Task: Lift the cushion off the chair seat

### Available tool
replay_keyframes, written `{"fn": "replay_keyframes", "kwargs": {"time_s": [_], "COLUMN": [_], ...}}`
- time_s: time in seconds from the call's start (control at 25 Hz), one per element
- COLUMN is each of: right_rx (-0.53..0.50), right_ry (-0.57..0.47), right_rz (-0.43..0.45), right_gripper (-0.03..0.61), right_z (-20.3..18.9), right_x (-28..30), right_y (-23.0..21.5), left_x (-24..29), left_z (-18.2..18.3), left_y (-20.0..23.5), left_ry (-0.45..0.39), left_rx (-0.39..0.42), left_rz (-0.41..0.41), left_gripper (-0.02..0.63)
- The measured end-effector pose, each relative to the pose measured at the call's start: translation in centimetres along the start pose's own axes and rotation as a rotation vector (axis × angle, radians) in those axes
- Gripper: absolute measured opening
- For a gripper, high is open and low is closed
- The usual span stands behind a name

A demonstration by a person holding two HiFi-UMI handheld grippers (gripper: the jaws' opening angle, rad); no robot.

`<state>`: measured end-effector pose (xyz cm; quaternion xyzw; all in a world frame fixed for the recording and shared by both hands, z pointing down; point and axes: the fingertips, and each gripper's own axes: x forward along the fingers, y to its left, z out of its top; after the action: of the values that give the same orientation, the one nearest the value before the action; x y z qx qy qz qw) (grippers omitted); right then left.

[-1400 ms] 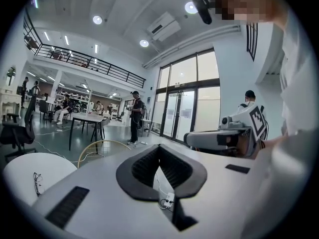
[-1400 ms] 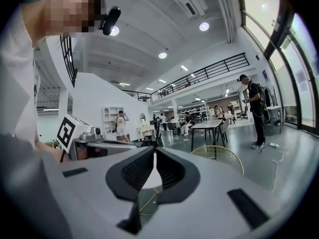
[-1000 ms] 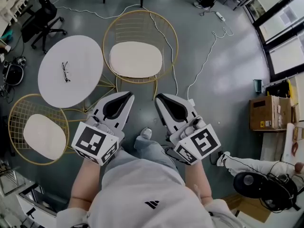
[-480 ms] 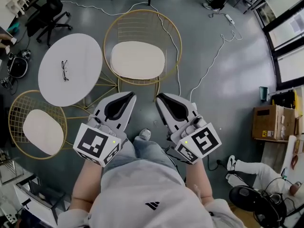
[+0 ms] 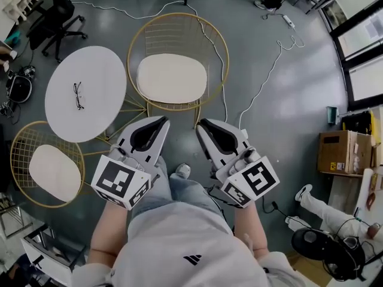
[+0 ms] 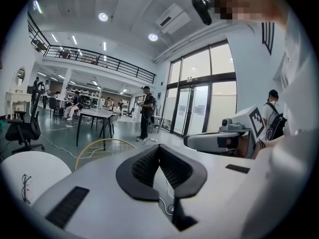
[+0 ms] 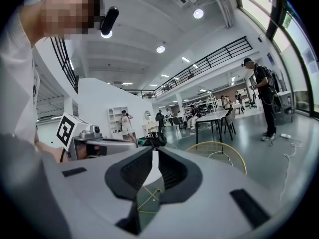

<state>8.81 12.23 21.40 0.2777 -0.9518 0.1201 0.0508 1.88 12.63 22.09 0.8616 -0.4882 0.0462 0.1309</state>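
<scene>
A cream oval cushion (image 5: 172, 78) lies on the seat of a gold wire chair (image 5: 179, 18) straight ahead of me. Both grippers hover side by side short of the chair's front, above my legs. My left gripper (image 5: 163, 121) (image 6: 158, 147) is shut and empty. My right gripper (image 5: 200, 123) (image 7: 152, 152) has just been opening its jaws: a narrow slit shows between the pads, with nothing in it. The chair's gold back (image 6: 104, 146) (image 7: 219, 151) shows beyond both sets of jaws.
A white round table (image 5: 87, 91) with glasses (image 5: 78, 95) stands left of the chair. A second gold chair with its own cushion (image 5: 55, 172) is at the lower left. White cables (image 5: 263, 70) trail over the floor. A cardboard box (image 5: 339, 154) and a person's legs (image 5: 326, 211) are at the right.
The chair and table have drifted slightly left in the head view. Both grippers keep their side-by-side pose short of the chair. The person at the lower right has shifted their legs.
</scene>
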Motion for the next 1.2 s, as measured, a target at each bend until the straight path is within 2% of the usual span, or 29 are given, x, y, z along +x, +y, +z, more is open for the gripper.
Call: {"fn": "replay_keyframes", "kwargs": {"time_s": [1.2], "right_rx": [0.098], "right_ry": [-0.026], "right_rz": [-0.241], "right_gripper": [0.020], "right_z": [2.2], "right_x": [11.5], "right_y": [-5.6], "left_x": [5.8], "left_z": [2.3], "left_y": [12.5], "left_ry": [0.067], "left_rx": [0.004], "left_rz": [-0.184], "left_gripper": [0.012]}}
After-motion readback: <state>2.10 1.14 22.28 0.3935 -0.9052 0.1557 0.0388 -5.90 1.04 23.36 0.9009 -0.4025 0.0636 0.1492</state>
